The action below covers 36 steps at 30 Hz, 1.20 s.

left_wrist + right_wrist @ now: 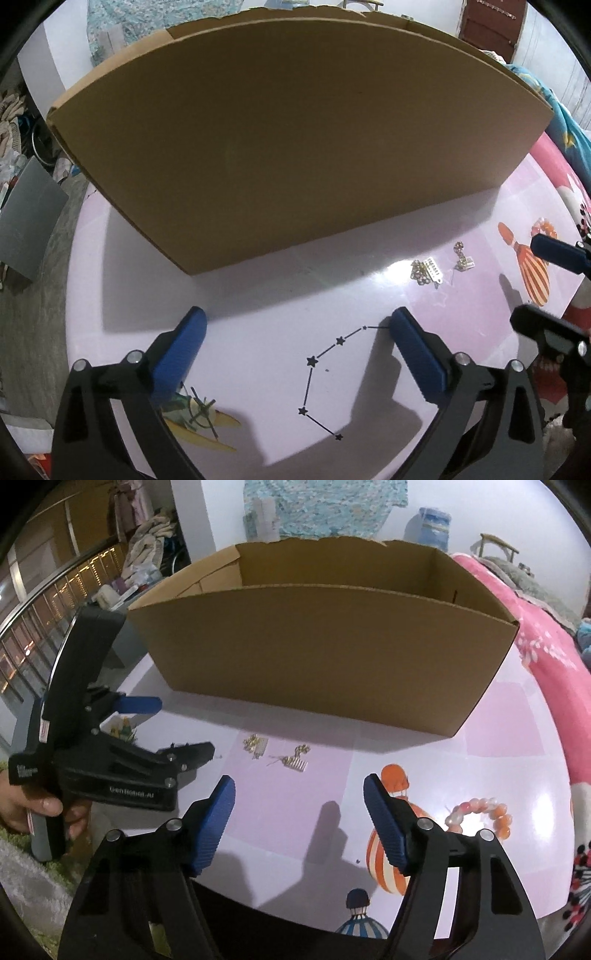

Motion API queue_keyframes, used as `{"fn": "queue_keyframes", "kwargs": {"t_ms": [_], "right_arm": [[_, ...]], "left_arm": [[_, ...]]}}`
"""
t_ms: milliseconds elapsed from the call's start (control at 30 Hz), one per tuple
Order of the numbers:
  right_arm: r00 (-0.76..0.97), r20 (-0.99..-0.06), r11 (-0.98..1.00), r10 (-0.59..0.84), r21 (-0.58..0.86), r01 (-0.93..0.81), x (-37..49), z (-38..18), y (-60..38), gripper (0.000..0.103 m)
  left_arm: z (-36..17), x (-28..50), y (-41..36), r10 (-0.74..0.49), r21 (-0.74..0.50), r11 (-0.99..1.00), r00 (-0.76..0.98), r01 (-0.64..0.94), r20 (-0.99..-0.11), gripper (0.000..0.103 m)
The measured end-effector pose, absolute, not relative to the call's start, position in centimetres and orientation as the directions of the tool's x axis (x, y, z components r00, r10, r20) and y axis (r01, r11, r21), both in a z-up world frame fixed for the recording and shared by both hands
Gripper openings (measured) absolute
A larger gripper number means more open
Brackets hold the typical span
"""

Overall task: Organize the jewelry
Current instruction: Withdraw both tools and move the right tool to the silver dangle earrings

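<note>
Two small clusters of gold jewelry, one and another, lie on the pale pink table in front of an open brown cardboard box. A pink and orange bead bracelet lies to the right. My right gripper is open just short of the gold pieces, nothing between its blue pads. My left gripper is open wide over bare table; the gold pieces lie to its right and the box ahead. From the right wrist view the left gripper sits left of the jewelry.
A person's hand holds the left gripper's handle. The table carries printed balloons and a star line drawing. A pink blanket lies to the right. Clutter and a window are off to the left.
</note>
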State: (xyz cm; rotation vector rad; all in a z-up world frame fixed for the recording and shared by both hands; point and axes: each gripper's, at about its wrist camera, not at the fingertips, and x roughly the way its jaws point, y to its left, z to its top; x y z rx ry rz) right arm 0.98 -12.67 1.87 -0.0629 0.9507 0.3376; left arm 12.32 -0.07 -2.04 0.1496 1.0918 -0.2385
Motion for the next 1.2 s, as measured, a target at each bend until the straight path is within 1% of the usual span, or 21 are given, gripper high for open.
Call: {"fn": "queue_keyframes", "kwargs": {"t_ms": [300, 433, 567, 733, 867, 1000, 1100, 1200], "right_arm": [[0.548, -0.792, 0.949, 0.271, 0.123, -0.291, 1.1, 1.8, -13.2, 0.062], [0.552, -0.787, 0.949, 0.275, 0.129, -0.289, 1.1, 1.9, -13.2, 0.061], [0.558, -0.782, 0.95, 0.277, 0.136, -0.282, 1.2, 1.9, -13.3, 0.057], [0.566, -0.778, 0.95, 0.274, 0.128, -0.283, 1.3, 1.9, -13.7, 0.05], [0.556, -0.783, 0.946, 0.28, 0.126, -0.3, 1.7, 1.6, -13.7, 0.038], [0.54, -0.79, 0.937, 0.29, 0.121, -0.327, 2.2, 1.3, -13.1, 0.03], [0.523, -0.799, 0.932, 0.298, 0.126, -0.34, 2.8, 0.8, -12.7, 0.027], [0.512, -0.805, 0.929, 0.299, 0.122, -0.35, 3.3, 0.6, -12.2, 0.027]], "left_arm": [[-2.0, 12.6, -0.5, -0.122, 0.007, 0.961, 0.449, 0.276, -0.885, 0.099], [-1.9, 12.0, -0.5, -0.119, 0.009, 0.962, 0.447, 0.273, -0.887, 0.099], [-1.9, 11.9, -0.2, -0.115, 0.008, 0.963, 0.442, 0.268, -0.89, 0.099], [-1.9, 11.7, -0.1, -0.112, 0.007, 0.964, 0.428, 0.266, -0.897, 0.099], [-2.0, 12.0, -0.6, -0.107, 0.007, 0.964, 0.411, 0.267, -0.905, 0.099], [-1.9, 11.9, -0.6, -0.11, 0.007, 0.963, 0.418, 0.269, -0.902, 0.099], [-1.9, 11.9, -0.7, -0.112, 0.007, 0.963, 0.424, 0.269, -0.899, 0.099], [-1.8, 11.6, -0.6, -0.113, 0.007, 0.963, 0.428, 0.268, -0.897, 0.099]]}}
